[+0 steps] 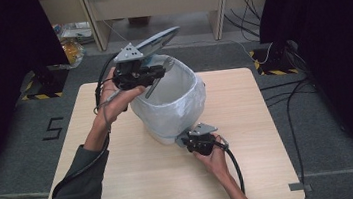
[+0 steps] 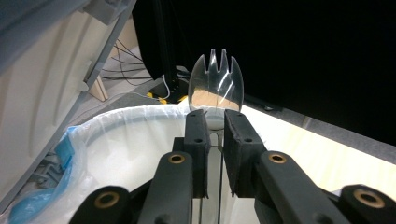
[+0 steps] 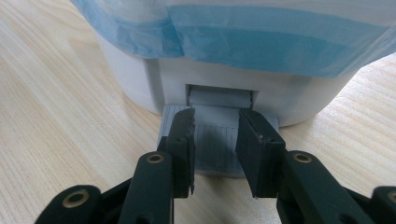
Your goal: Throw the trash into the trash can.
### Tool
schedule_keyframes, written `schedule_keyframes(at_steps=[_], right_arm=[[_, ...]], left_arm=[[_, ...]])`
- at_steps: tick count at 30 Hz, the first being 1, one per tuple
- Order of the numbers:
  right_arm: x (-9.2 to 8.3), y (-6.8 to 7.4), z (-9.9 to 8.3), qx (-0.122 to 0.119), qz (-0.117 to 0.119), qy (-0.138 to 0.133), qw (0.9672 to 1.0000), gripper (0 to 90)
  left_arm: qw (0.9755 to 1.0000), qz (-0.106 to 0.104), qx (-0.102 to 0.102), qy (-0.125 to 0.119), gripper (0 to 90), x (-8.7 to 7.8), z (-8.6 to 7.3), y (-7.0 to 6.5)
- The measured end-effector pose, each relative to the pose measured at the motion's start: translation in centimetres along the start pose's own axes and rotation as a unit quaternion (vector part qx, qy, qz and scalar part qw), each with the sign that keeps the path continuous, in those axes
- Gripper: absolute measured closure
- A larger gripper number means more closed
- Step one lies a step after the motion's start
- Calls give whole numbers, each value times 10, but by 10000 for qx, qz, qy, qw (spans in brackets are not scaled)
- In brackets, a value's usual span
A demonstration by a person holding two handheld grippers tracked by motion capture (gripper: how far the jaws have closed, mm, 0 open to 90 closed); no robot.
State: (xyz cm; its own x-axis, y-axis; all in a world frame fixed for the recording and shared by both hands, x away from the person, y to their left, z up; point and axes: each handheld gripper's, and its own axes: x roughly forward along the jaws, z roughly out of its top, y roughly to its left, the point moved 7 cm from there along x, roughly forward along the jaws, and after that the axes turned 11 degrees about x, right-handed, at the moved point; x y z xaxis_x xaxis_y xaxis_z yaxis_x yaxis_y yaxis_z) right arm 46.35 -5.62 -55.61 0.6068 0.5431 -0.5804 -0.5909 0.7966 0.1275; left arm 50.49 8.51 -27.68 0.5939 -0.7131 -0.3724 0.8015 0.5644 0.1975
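Note:
A white pedal bin (image 1: 170, 105) lined with a pale blue bag (image 3: 261, 42) stands mid-table, its lid (image 1: 158, 41) tilted up and open. My left gripper (image 2: 215, 114) is shut on the handle of a clear plastic fork (image 2: 215, 84), tines pointing away, just over the bin's rim (image 2: 135, 116). In the high view the left gripper (image 1: 161, 71) hovers at the bin's back-left edge. My right gripper (image 3: 215, 114) rests on top of the grey ribbed pedal (image 3: 215, 140) at the bin's foot, jaws apart and gripping nothing; from above the right gripper (image 1: 186, 138) sits at the bin's near side.
The bin sits on a light wooden table (image 1: 249, 136). Black cables (image 1: 289, 91) trail over the grey floor to the right. A desk's legs (image 1: 98, 28) and plastic bags (image 1: 72, 43) stand behind the table. Dark curtains hang on both sides.

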Motion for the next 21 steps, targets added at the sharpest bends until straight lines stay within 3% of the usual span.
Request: schedule_keyframes(at_steps=[9, 21], right_arm=[[0, 0, 0, -3, -3, 0, 10000, 668], [0, 0, 0, -2, 0, 0, 10000, 668]], left_arm=[[10000, 49, 64, -40, 722, -2, 0, -3], [9996, -245, -28, -113, 582, -15, -4, -17]])
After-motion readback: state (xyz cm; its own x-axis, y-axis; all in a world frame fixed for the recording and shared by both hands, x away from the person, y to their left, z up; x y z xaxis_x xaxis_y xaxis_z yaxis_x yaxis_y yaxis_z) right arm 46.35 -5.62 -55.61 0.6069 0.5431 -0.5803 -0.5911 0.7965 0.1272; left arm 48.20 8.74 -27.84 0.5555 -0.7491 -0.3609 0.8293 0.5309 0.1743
